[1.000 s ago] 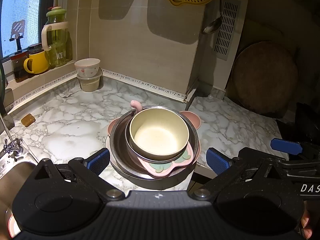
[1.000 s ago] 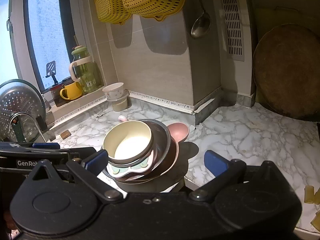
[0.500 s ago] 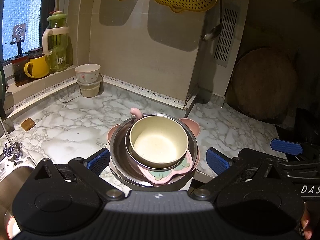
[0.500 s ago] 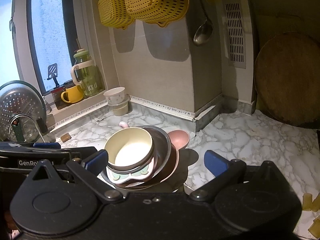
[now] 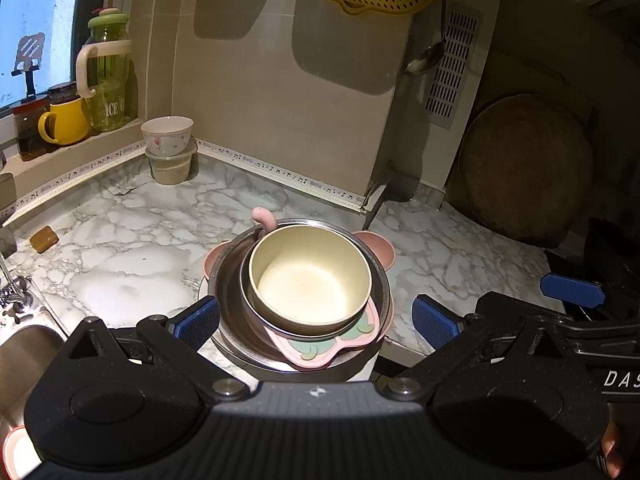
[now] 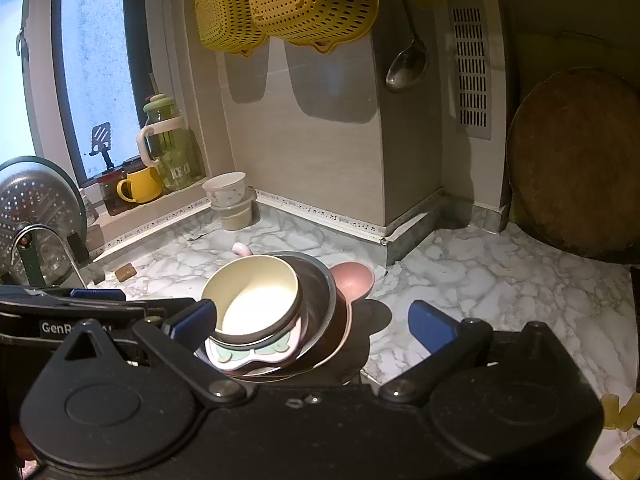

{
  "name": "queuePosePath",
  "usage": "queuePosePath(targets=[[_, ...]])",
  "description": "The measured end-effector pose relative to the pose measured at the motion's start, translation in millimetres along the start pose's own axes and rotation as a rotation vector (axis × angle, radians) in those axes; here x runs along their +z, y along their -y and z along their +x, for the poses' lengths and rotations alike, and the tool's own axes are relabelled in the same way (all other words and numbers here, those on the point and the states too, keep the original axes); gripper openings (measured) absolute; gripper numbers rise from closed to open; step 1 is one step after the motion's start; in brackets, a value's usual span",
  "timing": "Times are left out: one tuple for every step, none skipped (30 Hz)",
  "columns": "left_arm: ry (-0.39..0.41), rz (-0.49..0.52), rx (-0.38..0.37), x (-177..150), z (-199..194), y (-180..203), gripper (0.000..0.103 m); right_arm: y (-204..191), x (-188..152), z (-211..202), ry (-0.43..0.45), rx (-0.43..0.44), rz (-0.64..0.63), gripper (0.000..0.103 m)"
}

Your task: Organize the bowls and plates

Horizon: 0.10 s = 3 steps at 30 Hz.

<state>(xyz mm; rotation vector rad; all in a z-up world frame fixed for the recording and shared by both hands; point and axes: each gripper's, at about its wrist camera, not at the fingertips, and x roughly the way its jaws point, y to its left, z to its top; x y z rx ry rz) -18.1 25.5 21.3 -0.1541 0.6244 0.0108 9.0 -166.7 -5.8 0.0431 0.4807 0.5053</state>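
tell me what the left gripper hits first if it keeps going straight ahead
Most likely the cream bowl topping the stack of dishes, centred between the open jaws of the left gripper. Depth is unclear; it might pass just above.

Cream bowl [image 5: 310, 280] atop nested pink plates [image 5: 320, 346] in steel basin [image 5: 228, 280] (slightly tilted) on marble counter [image 5: 132, 248]

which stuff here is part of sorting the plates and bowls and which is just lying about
Job:
cream bowl
steel bowl
pink animal plate
pink eared plate

Lying about:
yellow mug
green jar
ladle
yellow colanders
round board
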Motion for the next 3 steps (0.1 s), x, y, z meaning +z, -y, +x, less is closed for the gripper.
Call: queuePosePath(targets=[[-0.001,-0.002,-0.001,0.1,1.1,0.5,0.103,0.7,0.5,0.9,-0.001,-0.001,-0.001,0.103],[-0.002,-0.002,-0.002,0.6,2.5,1.2,0.103,1.4,1.1,1.7,-0.002,-0.003,-0.003,0.103],[-0.002,-0.002,-0.002,1.1,3.7,1.8,0.103,2.2,1.6,2.7,-0.002,-0.004,-0.005,0.103]])
